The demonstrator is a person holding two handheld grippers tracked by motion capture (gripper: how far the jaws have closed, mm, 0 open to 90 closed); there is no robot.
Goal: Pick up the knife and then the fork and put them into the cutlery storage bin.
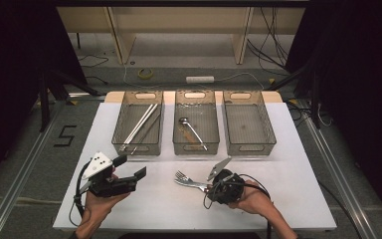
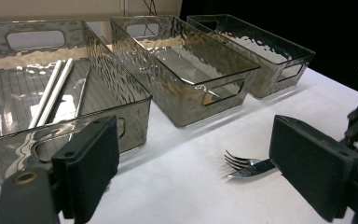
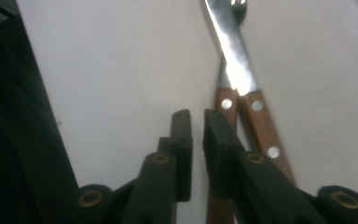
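Right gripper view: two wood-handled pieces of cutlery lie crossed on the white table (image 1: 298,169), a fork (image 3: 235,18) and a second handle (image 3: 223,105) under or against it, rivets showing on both; which piece the second handle belongs to I cannot tell. High view puts the fork (image 1: 186,180) in front of the middle bin, tines toward the left, handles running under the right gripper (image 1: 214,191). Right gripper's jaws stand narrow, a slim gap between the pads, nothing in that gap; handles lie just beside the right-hand pad, not between.

Judgement: step in hand is picking up one utensil; jaws need to spread enough to straddle a single handle, then come down square across it near the rivets; take the upper piece first so the lower is not dragged along; keep pads off the table to avoid scraping.

Left gripper (image 1: 129,174) is held wide open above the table's left part, nothing between its pads (image 2: 93,163).

Farther out: three clear bins in a row; left bin (image 1: 122,122) holds chopsticks (image 1: 139,127), middle bin (image 1: 179,144) holds a spoon (image 1: 191,130), right bin (image 1: 271,124) looks empty and is the likely home for forks.
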